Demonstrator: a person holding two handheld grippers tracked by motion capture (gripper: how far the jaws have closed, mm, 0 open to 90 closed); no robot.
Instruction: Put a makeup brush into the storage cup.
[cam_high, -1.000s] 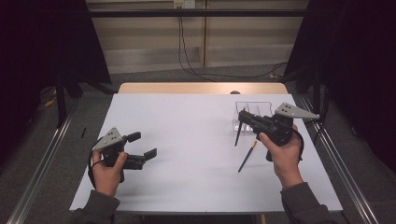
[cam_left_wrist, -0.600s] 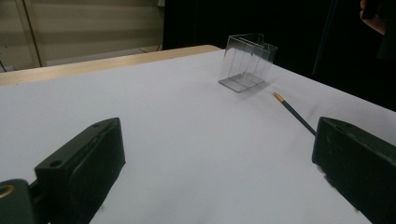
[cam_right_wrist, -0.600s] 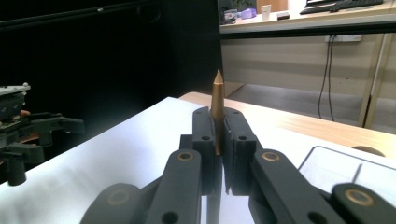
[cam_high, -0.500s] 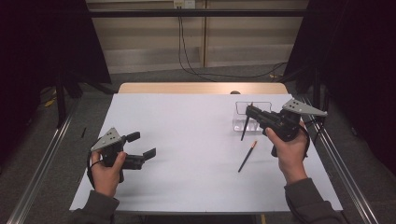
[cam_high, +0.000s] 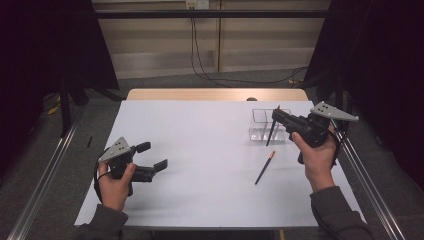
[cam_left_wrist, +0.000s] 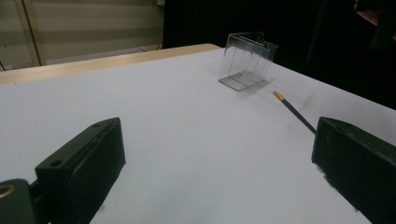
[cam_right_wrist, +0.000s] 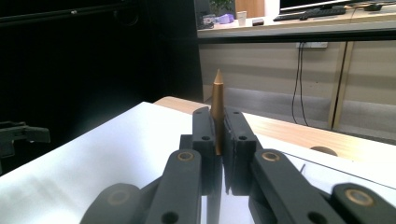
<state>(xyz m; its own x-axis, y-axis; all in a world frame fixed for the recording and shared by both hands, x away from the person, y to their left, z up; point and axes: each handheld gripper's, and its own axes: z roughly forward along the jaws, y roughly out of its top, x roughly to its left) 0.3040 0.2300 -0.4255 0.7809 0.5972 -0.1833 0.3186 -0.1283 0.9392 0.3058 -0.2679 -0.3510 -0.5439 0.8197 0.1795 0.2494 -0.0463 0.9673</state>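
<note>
The pencil (cam_high: 271, 131) in the right claw (cam_high: 278, 117), clamped upright, has travelled from mid-surface to the clear box (cam_high: 261, 125) at the far right; dropping it in looks next. A second pencil (cam_high: 264, 168) lies nearer. The left claw (cam_high: 152, 156) waits open.

The held pencil (cam_right_wrist: 217, 109) is hidden below the jaws in the right gripper view. In the left gripper view, the lying pencil (cam_left_wrist: 293, 111) passes behind one jaw of the left gripper (cam_left_wrist: 219, 172), concealing its far end.
</note>
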